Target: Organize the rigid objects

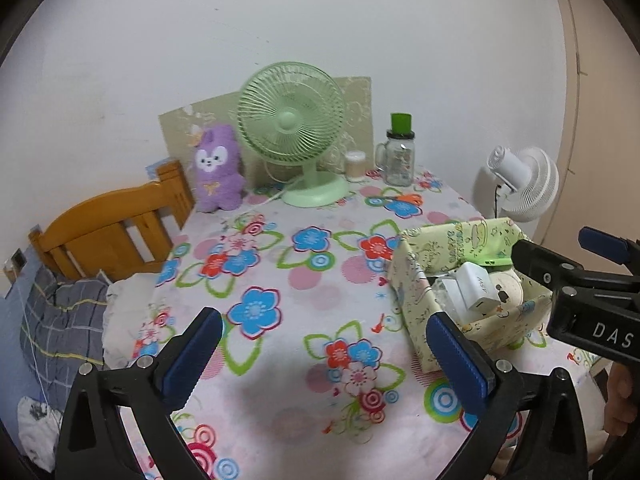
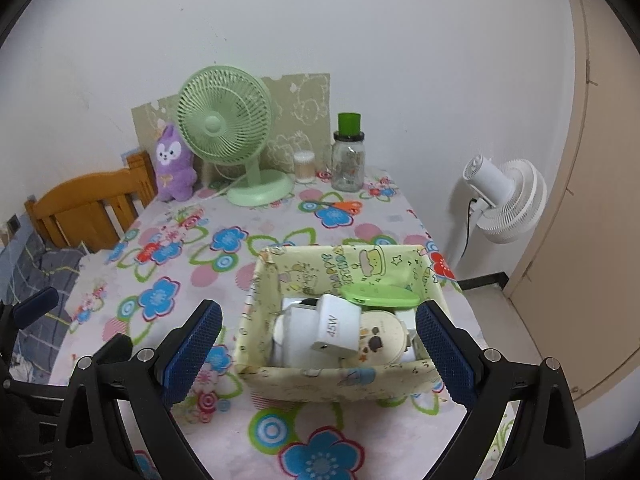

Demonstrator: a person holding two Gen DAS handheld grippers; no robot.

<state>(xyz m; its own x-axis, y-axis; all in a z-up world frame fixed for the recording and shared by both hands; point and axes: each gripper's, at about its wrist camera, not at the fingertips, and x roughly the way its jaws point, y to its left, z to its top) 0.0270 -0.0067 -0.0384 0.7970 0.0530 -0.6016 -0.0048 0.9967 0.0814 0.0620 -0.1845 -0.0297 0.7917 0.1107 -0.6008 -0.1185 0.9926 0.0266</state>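
Note:
A cloth box [image 2: 332, 380] with a pale yellow cartoon print stands on the flowered tablecloth [image 2: 168, 264]. Inside it lie a white charger [image 2: 335, 328], a flat green case [image 2: 380, 295], a round cream compact [image 2: 382, 334] and other white pieces, partly hidden. My right gripper [image 2: 320, 348] hangs open just above the box's near side, its blue pads [image 2: 192, 348] wider than the box and holding nothing. In the left wrist view the box [image 1: 416, 300] is at the right, with the right gripper [image 1: 560, 250] over its far corner. My left gripper [image 1: 326, 356] is open and empty over bare tablecloth [image 1: 304, 280].
Along the wall stand a green desk fan [image 1: 292, 128], a purple plush toy [image 1: 218, 168], a small swab container [image 1: 355, 165] and a glass jar with a green lid [image 1: 400, 156]. A wooden chair [image 1: 104, 232] is at the left. A white fan [image 2: 504, 200] and a door [image 2: 600, 200] are at the right.

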